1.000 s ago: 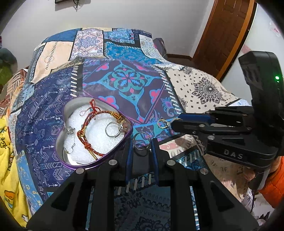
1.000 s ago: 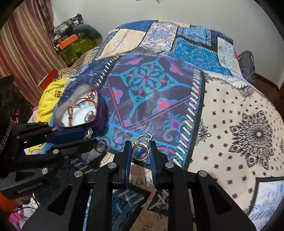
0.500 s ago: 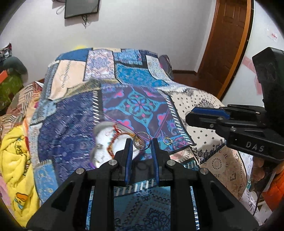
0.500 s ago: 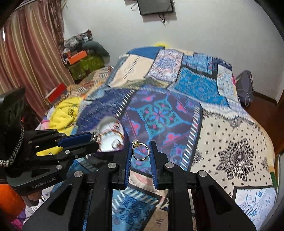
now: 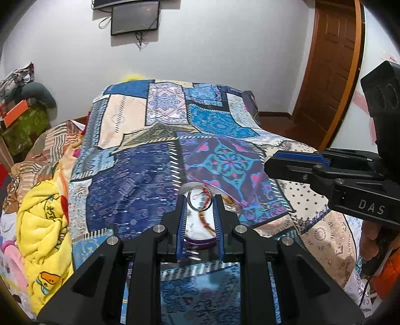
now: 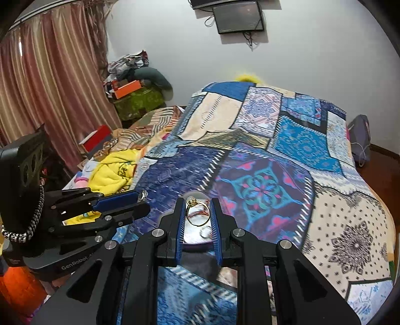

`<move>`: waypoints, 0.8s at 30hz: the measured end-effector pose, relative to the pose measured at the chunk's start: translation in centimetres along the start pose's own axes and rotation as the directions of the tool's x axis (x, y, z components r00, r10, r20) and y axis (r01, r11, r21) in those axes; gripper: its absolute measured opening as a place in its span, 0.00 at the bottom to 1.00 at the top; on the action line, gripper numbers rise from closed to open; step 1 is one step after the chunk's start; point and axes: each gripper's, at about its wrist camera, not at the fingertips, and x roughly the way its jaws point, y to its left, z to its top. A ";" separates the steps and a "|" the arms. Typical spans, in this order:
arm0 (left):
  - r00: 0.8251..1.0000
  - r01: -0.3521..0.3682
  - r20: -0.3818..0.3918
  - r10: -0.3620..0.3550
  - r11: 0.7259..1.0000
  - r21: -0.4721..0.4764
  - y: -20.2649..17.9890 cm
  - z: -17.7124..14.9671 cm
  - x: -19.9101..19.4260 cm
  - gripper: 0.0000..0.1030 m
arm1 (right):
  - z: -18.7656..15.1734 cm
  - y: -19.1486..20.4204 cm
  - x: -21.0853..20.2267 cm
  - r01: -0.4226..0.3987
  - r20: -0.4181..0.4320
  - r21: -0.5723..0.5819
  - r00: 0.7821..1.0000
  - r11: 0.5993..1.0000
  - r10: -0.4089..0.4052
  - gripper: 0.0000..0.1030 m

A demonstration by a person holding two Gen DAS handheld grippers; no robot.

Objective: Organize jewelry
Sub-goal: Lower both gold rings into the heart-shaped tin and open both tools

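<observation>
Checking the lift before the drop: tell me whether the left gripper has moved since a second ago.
Yes. The left gripper, shut on a silver ring, has risen and pulled back: the purple tray now looks smaller, low between its fingers.

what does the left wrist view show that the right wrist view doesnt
Only the left wrist view: a brown door, a small ring lying on the quilt, and the left claw shut on a silver ring.

Only the right wrist view: curtains, and the right claw shut on a gold ring.

Both: the quilt, the jewelry tray, the wall screen.
</observation>
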 end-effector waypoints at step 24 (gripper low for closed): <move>0.993 0.050 -0.110 -0.048 0.999 0.019 0.5 -2.3 5.1 0.19 | -1.2 -0.2 6.3 -0.026 -0.123 0.041 0.992 0.999 0.031 0.17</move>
